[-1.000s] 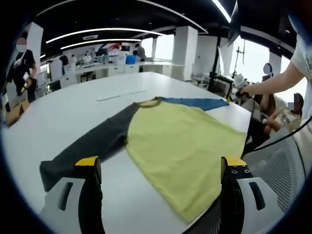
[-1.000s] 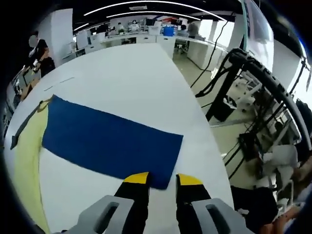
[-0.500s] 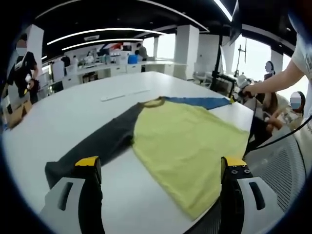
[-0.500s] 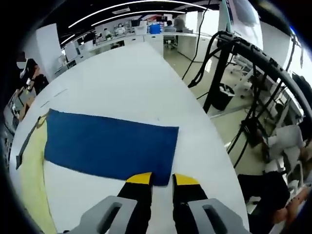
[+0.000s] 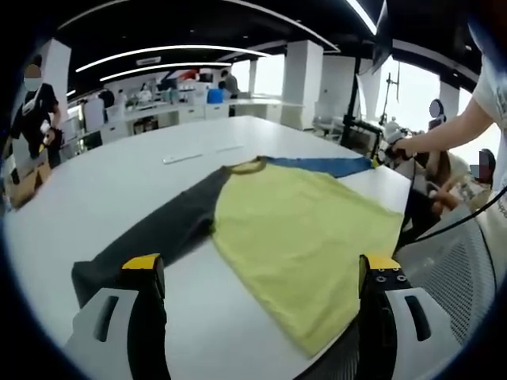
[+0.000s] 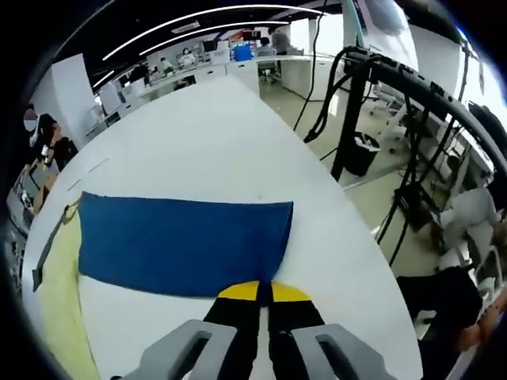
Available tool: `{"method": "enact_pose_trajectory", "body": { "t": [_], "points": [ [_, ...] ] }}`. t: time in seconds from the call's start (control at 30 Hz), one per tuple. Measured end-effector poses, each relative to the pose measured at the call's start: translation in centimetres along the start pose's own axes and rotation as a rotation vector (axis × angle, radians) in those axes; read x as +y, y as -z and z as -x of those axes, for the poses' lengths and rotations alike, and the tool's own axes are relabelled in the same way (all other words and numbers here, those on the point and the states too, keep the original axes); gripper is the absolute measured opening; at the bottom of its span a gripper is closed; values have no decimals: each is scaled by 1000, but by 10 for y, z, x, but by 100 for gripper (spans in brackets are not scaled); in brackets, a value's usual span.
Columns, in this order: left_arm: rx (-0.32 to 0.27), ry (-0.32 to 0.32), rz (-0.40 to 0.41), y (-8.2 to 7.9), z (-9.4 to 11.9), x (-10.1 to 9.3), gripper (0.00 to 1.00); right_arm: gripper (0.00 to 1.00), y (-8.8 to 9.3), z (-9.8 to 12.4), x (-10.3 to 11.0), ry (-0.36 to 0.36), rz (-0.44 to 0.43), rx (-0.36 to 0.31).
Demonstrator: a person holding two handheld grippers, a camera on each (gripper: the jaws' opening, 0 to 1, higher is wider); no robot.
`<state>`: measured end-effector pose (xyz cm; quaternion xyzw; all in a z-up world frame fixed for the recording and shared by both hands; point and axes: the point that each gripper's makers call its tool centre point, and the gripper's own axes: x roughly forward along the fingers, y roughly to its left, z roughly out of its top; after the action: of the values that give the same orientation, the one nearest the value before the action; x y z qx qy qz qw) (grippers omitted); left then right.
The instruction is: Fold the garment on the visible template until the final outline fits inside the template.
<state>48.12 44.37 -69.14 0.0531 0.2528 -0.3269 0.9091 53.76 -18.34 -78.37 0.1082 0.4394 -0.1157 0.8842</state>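
Shirt: a yellow shirt lies flat on the white table, straight ahead of the left tongs, collar at the far end and hem nearest the jaws.
Dark sleeve: the grey sleeve runs from the collar back toward the left jaw; its cuff lies just beyond that jaw tip.
Blue sleeve: the blue sleeve stretches flat across the right gripper view, long axis crosswise to the right tongs, shoulder end away to the left, where it meets the yellow body.
Left tongs: jaws spread wide, holding nothing, poised above the table short of the hem.
Right tongs: jaws drawn almost together on the near edge of the blue sleeve, close to its cuff; they look pinched on the cloth, though the contact itself is hidden beneath the tips.
Key relation: the blue sleeve's length points from the right tongs toward the body, so folding it means carrying the cuff leftward along that axis; the right tongs are on it, the left ones well apart from it.
Template: no outline can be made out on the table.
Step judged: sleeve fold beginning; the body is not yet folded.
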Motion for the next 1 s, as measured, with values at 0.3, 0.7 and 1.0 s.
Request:
{"method": "enact_pose_trajectory", "body": {
  "t": [0.3,0.7,1.0],
  "points": [
    [1,7,0,1,-1,-1,99,0,-12,12,8,-9,-8,-40],
    [-4,30,-6,-1,1,-4,99,0,-36,22,25,-35,49,-93],
    [-12,36,0,-2,5,-4,99,0,-49,28,50,-69,118,-112]
  ]
}}
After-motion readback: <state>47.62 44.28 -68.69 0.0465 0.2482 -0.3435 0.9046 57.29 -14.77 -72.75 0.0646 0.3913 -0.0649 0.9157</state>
